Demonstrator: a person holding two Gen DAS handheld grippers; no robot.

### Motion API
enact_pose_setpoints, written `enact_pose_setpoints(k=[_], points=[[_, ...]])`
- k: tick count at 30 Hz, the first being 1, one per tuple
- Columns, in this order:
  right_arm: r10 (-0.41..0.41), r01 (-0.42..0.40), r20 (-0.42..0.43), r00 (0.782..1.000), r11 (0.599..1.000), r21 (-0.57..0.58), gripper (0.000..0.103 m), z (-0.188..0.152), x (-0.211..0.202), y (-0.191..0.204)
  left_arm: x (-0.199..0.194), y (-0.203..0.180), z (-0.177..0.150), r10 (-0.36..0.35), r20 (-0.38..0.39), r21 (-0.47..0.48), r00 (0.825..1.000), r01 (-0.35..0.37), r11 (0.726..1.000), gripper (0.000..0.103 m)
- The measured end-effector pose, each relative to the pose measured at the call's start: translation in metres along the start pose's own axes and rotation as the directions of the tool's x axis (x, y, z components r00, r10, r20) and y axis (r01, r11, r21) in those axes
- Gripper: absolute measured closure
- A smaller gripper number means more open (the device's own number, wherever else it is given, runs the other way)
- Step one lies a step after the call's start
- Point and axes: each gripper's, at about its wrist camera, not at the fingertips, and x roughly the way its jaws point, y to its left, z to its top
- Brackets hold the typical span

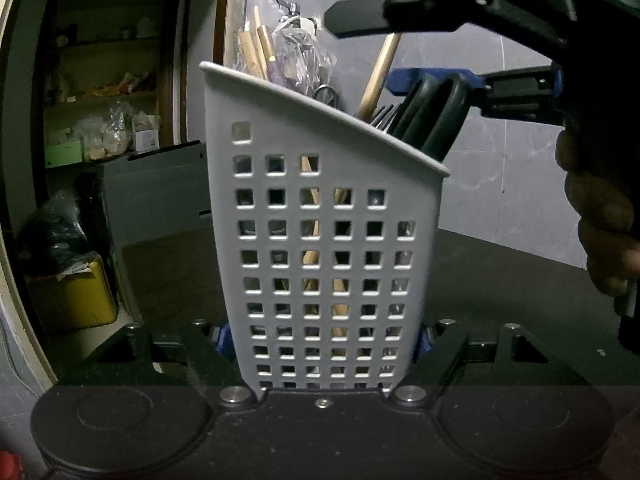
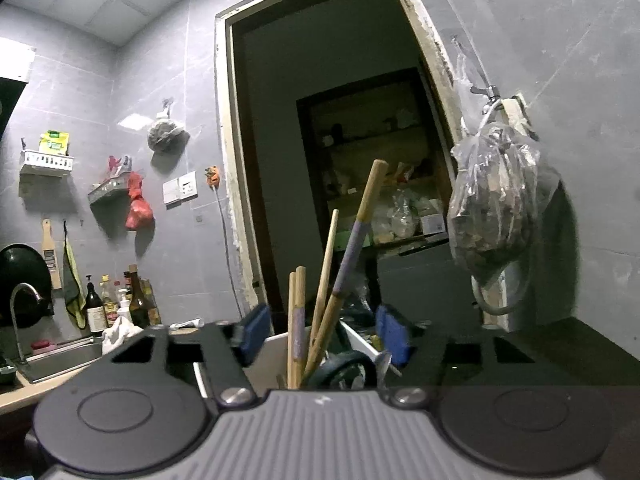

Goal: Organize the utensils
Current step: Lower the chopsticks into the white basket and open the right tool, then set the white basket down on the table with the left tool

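Observation:
A white perforated utensil holder stands on the dark counter, with wooden chopsticks, a wooden handle, forks and dark-handled scissors in it. My left gripper is shut on the holder's base, one blue pad on each side. My right gripper hovers at the holder's top right, above the scissors. In the right wrist view its blue pads stand apart over the holder's rim, with chopsticks and the scissor ring between them; it grips nothing.
A bag hangs on the tiled wall to the right. An open doorway leads to shelves behind. A sink, bottles and wall racks are at the left. A yellow bin is on the floor.

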Motion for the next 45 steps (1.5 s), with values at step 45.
enact_pose_setpoints(k=[45], points=[[-0.507, 0.512, -0.281, 0.815, 0.857, -0.062, 0.0, -0.081, -0.192, 0.121, -0.237, -0.016, -0.053, 0.279, -0.009, -0.154, 0.96, -0.277, 0.948, 0.001]])
